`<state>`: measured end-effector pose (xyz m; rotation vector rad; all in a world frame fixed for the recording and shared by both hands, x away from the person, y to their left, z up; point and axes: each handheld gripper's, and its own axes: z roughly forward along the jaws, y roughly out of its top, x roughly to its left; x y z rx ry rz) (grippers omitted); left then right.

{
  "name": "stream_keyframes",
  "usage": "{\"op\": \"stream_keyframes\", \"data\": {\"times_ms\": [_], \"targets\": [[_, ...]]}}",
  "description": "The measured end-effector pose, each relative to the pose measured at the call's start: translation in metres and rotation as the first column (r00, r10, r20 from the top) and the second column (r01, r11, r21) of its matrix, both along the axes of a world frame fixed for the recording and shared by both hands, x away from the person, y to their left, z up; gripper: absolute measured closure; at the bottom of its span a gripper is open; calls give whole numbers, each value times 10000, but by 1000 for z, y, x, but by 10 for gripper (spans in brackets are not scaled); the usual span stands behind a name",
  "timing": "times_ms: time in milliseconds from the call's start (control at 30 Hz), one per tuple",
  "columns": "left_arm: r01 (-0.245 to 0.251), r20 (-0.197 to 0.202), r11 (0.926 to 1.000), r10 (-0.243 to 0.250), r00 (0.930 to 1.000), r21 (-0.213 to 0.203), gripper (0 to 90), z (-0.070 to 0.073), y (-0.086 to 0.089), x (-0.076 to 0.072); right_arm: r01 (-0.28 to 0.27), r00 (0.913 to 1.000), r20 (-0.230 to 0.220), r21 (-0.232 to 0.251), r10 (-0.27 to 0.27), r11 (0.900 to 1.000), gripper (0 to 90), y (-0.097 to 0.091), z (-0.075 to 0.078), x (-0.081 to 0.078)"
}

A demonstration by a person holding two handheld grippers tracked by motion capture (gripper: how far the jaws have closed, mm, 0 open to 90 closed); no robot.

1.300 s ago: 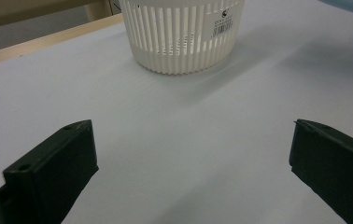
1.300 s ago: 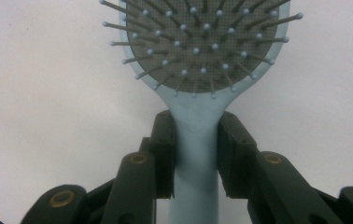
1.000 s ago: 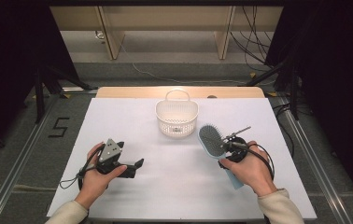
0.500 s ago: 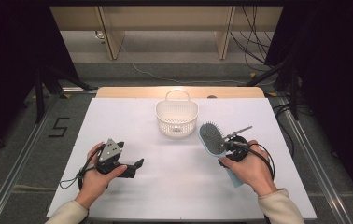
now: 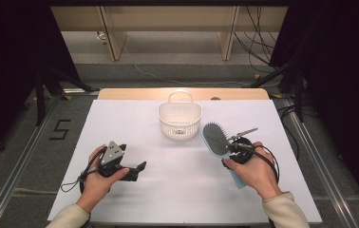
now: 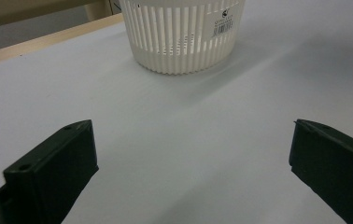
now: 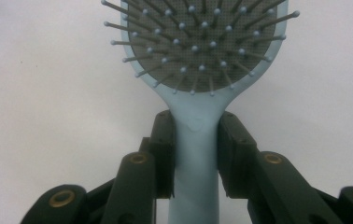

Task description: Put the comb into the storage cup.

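The right gripper (image 7: pixel 195 140) has its two black jaws closed on the neck of a light blue hairbrush (image 7: pixel 195 70), one jaw pressed against each side of the handle just below the head. In the right gripper view the bristle side faces the camera, grey pad and ball-tipped pins plain to see. From the high view the right gripper (image 5: pixel 234 151) sits in the person's right hand (image 5: pixel 253 171) on the right part of the table, with the hairbrush (image 5: pixel 215 137) pointing away from the person and its handle end passing under the hand. Whether the brush is lifted clear of the white table (image 5: pixel 177 190) or rests on it is hard to judge from here.

The brush head lies just beside a white slatted basket (image 5: pixel 179 124), at its right; they look close but apart. The basket stands upright near the far middle of the table.

The left gripper (image 5: pixel 135 170) is held in the left hand (image 5: pixel 99 180) on the left, its jaws wide apart with nothing between them, aimed toward the basket (image 6: pixel 181 35).
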<state>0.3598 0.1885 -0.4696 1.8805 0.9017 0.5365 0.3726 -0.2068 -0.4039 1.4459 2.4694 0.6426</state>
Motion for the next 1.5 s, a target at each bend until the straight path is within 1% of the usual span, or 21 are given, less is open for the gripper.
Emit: {"op": "stream_keyframes", "data": {"times_ms": [367,600,800,1167,1500], "targets": [[-5,3,10000,5,10000,-2,3,0,0,0,-11,9997,238,159,7,9999,705,-1,2,0],[-12,14,10000,12,10000,-4,3,0,0,0,6,9981,618,298,-24,9996,705,-2,6,0],[-9,15,10000,9,10000,-3,3,0,0,0,37,9964,842,422,-73,9991,705,-2,7,0],[-9,16,10000,9,10000,-1,4,0,0,0,46,9902,1389,581,-127,9983,705,-3,11,-1],[-9,16,10000,9,10000,-1,3,0,0,0,64,9800,1979,790,-219,9969,705,-4,16,-1]]}}
